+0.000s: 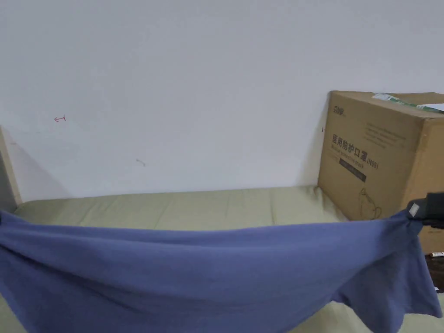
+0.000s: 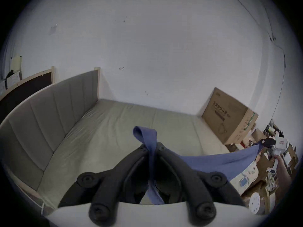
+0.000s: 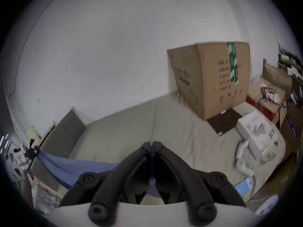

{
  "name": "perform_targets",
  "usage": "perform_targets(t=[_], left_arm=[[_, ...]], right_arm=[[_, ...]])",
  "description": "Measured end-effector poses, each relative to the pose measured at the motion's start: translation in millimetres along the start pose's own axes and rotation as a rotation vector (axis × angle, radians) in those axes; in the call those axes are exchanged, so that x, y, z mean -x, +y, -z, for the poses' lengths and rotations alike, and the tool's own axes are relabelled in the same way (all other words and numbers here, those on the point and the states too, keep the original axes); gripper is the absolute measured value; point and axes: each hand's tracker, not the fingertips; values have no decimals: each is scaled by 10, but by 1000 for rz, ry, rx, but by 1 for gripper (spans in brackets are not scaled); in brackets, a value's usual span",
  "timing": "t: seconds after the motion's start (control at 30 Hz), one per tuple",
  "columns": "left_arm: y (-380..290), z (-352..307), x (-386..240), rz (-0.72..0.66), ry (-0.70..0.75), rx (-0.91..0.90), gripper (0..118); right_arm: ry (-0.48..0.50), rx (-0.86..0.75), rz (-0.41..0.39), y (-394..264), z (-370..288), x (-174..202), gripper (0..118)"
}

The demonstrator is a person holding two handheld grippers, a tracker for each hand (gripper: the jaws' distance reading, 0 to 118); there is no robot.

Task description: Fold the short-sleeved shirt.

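Note:
A blue short-sleeved shirt hangs stretched wide in the air above a pale green bed. Its top edge sags in the middle and one sleeve droops at the lower right. My right gripper pinches the shirt's right corner at the frame's right edge. In the right gripper view its jaws are shut on a thin fold of blue cloth. The left gripper is shut on the other corner, with a loop of shirt poking out past the tips. Each gripper view shows the far gripper holding its own end.
A large cardboard box stands on the bed's right side against the white wall. A padded headboard bounds the bed's left end. A white box and loose clutter lie near the box, and more cartons sit beyond the bed.

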Motion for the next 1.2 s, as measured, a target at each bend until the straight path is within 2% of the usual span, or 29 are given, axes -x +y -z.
perform_targets(t=[0.23, 0.4, 0.63, 0.8, 0.93, 1.07, 1.13, 1.2], left_arm=[[523, 418, -397, 21, -30, -39, 5], [760, 810, -611, -33, -60, -95, 5], [780, 1341, -578, -79, -26, -177, 5], [244, 1834, -291, -86, 26, 47, 5], [-759, 2073, 104, -87, 74, 285, 5], [-1952, 1941, 605, -223, 114, 493, 5], [-2382, 1760, 798, -316, 89, 556, 5], [-2697, 1538, 928, -294, 135, 587, 5]], right_arm=[[-53, -96, -12, 863, 181, 122, 2], [-93, -180, 21, 1307, 427, 155, 2], [-110, -244, 69, 1360, 734, -7, 2], [-146, -95, 84, 625, 1211, -380, 2], [-182, 95, 184, -642, 1560, -809, 2], [-262, 374, 267, -2001, 1633, -1261, 2], [-302, 438, 294, -2432, 1532, -1408, 2], [-309, 452, 330, -2698, 1353, -1526, 2]])
